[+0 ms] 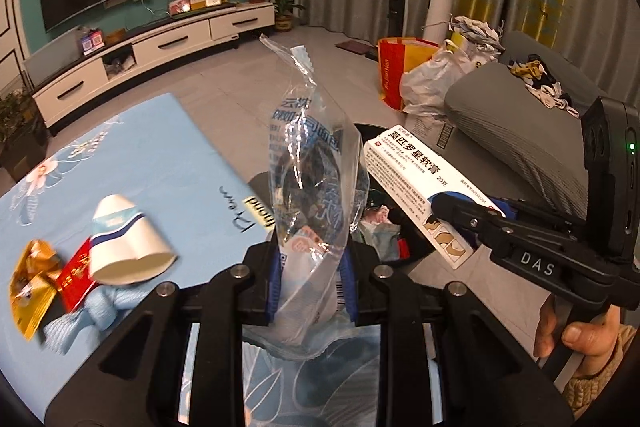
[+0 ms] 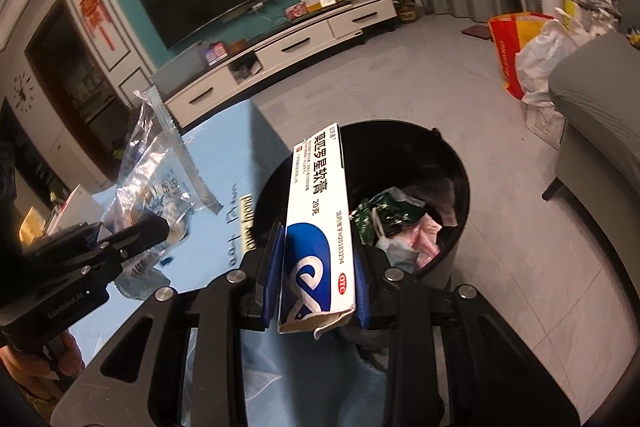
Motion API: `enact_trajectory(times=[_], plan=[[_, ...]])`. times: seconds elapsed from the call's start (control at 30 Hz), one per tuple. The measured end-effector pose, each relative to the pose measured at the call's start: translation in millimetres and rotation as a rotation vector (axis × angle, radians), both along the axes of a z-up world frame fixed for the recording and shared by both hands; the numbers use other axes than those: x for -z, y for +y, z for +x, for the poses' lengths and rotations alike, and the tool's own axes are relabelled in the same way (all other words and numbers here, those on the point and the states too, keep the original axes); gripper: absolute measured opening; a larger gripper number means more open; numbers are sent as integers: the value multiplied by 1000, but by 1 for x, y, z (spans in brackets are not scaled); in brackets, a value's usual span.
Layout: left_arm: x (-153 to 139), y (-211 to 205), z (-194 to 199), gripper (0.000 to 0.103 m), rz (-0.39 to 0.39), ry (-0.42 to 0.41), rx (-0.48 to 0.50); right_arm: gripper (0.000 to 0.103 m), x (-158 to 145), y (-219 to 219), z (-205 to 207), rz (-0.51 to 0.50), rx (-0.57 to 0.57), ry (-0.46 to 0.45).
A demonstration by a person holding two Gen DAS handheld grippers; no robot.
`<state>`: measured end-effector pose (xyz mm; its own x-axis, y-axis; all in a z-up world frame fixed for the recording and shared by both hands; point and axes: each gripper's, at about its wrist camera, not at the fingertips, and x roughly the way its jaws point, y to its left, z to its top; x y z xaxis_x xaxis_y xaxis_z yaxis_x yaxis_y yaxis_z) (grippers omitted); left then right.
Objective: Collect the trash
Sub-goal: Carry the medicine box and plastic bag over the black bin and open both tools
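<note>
My left gripper point(image 1: 312, 283) is shut on a clear plastic wrapper point(image 1: 312, 179) with blue print, held upright over the table's edge by the bin. My right gripper point(image 2: 318, 281) is shut on a white and blue ointment box point(image 2: 316, 223), held above the black round trash bin point(image 2: 456, 163). The bin holds crumpled trash point(image 2: 400, 223). In the left wrist view the box point(image 1: 416, 179) and right gripper point(image 1: 464, 217) sit to the right, over the bin point(image 1: 384, 239). In the right wrist view the wrapper point(image 2: 160, 167) and left gripper point(image 2: 144, 233) are at the left.
On the blue tablecloth point(image 1: 140, 155) lie a crushed paper cup point(image 1: 124, 247), a red packet point(image 1: 76, 277) and a gold wrapper point(image 1: 32, 283). A grey sofa point(image 1: 520, 131) stands right of the bin. Bags point(image 1: 420, 75) sit on the tiled floor beyond it.
</note>
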<state>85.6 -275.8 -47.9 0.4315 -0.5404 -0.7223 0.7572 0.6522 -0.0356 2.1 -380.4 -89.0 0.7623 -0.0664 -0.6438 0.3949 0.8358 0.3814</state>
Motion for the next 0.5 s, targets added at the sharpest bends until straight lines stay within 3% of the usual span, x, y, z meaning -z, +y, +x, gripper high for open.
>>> enact_trajectory(times=[0.5], plan=[[37,-54,34,27,39,70,39,33,34,-33,30,43,75,69]])
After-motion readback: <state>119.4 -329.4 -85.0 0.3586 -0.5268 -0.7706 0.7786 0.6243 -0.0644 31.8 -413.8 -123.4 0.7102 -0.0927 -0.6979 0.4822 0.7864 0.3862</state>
